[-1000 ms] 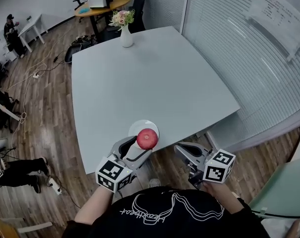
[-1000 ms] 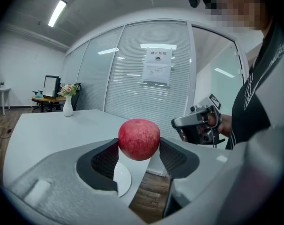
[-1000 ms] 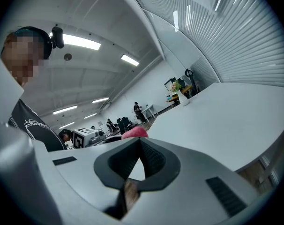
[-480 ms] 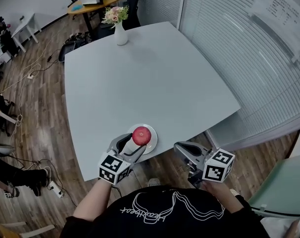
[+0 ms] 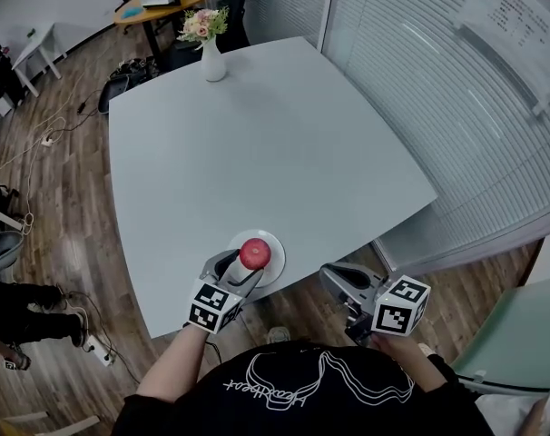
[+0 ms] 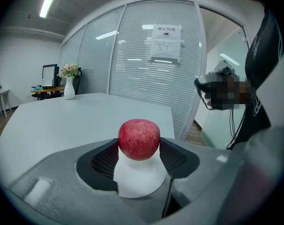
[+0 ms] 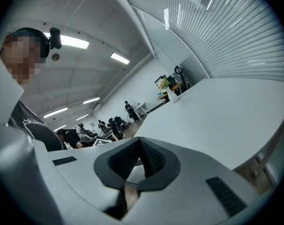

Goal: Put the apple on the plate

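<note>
A red apple [image 5: 254, 253] sits between the jaws of my left gripper [image 5: 250, 263], which is shut on it. The apple hangs right over a small white plate [image 5: 277, 263] near the front edge of the pale table [image 5: 257, 134]. Whether it touches the plate I cannot tell. In the left gripper view the apple [image 6: 139, 138] fills the gap between the dark pads, with the plate [image 6: 137, 184] showing below it. My right gripper [image 5: 334, 278] hovers off the table's front edge, right of the plate, jaws together and empty [image 7: 138, 144].
A white vase of flowers [image 5: 212, 62] stands at the table's far edge. A glass wall with blinds [image 5: 438, 80] runs along the right. Wooden floor with cables and seated people [image 5: 12, 316] lies to the left.
My left gripper has sunk with the apple down onto the plate's middle. The right gripper has hardly shifted.
</note>
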Available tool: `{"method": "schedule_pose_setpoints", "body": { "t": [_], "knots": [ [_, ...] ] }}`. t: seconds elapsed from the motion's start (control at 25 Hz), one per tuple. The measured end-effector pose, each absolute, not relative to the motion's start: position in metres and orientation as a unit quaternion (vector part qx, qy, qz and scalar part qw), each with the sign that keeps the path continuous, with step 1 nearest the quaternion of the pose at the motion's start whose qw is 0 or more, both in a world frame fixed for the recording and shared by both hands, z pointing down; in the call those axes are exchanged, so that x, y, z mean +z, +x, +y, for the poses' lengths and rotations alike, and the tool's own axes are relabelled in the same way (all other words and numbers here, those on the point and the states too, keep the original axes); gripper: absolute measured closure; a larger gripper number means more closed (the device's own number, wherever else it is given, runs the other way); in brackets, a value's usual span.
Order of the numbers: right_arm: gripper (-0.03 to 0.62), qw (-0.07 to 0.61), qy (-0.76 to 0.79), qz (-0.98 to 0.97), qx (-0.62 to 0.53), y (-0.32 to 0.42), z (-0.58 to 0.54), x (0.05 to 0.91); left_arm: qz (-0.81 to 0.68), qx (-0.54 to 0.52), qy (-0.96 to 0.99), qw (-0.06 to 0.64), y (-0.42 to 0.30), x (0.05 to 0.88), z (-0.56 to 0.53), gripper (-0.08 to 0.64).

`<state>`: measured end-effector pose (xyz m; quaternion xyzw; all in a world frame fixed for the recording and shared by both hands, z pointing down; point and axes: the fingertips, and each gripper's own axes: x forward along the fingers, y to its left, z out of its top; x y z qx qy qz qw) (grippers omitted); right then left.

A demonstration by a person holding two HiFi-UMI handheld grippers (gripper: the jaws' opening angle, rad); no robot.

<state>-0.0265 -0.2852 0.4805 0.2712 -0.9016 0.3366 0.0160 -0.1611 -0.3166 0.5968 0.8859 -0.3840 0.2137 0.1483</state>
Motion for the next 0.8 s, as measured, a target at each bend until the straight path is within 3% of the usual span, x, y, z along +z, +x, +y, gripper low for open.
{"method": "schedule_pose_setpoints", "body": {
  "t": [0.8],
  "knots": [
    [0.584,0.03,0.286,-0.886,0.364,-0.018,-0.278,0.5,-0.384,0.247,0.881,0.124,-0.162,0.639,-0.32,0.282]
  ]
}}
